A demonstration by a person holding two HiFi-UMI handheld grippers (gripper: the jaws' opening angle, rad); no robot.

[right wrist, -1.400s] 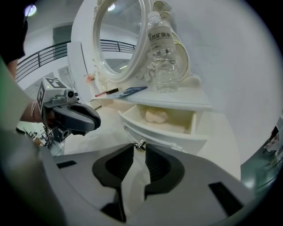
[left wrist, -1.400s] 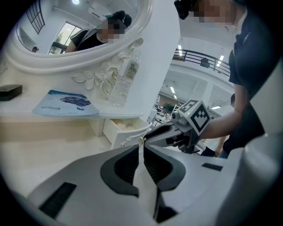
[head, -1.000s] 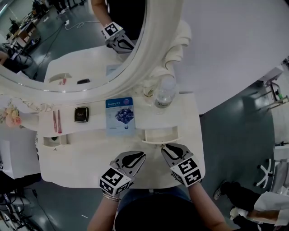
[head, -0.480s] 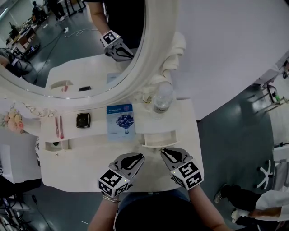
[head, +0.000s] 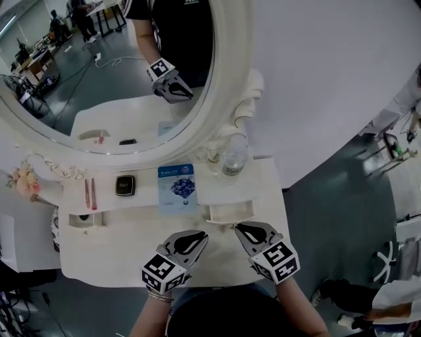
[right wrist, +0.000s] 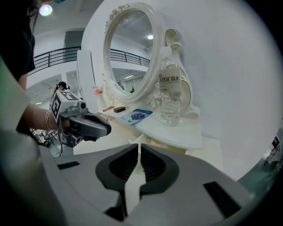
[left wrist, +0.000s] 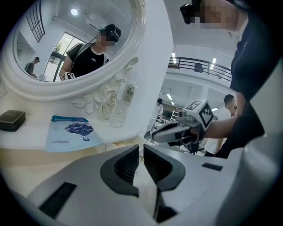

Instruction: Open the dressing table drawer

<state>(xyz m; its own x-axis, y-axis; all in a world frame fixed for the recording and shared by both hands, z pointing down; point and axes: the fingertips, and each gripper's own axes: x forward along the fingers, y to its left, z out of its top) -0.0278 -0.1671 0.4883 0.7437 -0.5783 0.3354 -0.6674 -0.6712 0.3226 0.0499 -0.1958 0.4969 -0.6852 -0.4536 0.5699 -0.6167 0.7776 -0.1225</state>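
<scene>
Grey ribbed jaws of the left gripper [left wrist: 141,155] sit almost together with nothing between them; the right gripper [right wrist: 139,155] is likewise closed and empty. Both hover over the smooth cream dressing table [head: 112,247]. The small curved-front drawer [head: 229,212] stands pulled out just ahead of the right gripper's tips. Beyond lie a blue sachet [head: 176,184], a clear bottle [head: 233,158], an oval white-framed mirror [head: 230,79] and grey floor [head: 329,197].

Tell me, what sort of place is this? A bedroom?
Probably not a home: it looks like a big workshop hall with a staged white dressing table. Its oval mirror reflects desks and people, and a balcony railing runs behind.
</scene>
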